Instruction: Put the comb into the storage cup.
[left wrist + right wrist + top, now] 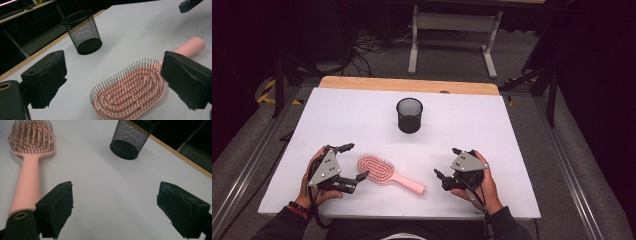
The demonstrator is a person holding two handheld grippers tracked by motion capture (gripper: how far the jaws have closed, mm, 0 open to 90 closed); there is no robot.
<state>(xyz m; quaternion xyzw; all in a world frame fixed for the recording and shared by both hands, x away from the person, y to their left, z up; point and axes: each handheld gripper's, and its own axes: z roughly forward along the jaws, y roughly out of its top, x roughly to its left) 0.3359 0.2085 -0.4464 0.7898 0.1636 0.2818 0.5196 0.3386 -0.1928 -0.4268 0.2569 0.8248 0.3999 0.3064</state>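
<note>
- Pink hairbrush (384, 172) lies bristles-up on the white table (492, 130), between my grippers; light, stiff plastic, I'd judge (slick handle), so I'd pinch the handle.
- Left gripper (353, 161) spread wide by its head; right gripper (448, 163) spread, empty.
- Mesh cup (409, 115) stands beyond.

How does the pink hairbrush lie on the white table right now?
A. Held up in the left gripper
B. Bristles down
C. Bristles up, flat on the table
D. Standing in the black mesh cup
C: the pink hairbrush lies flat on the white table with its bristles pointing up, apart from the black mesh cup.
</note>
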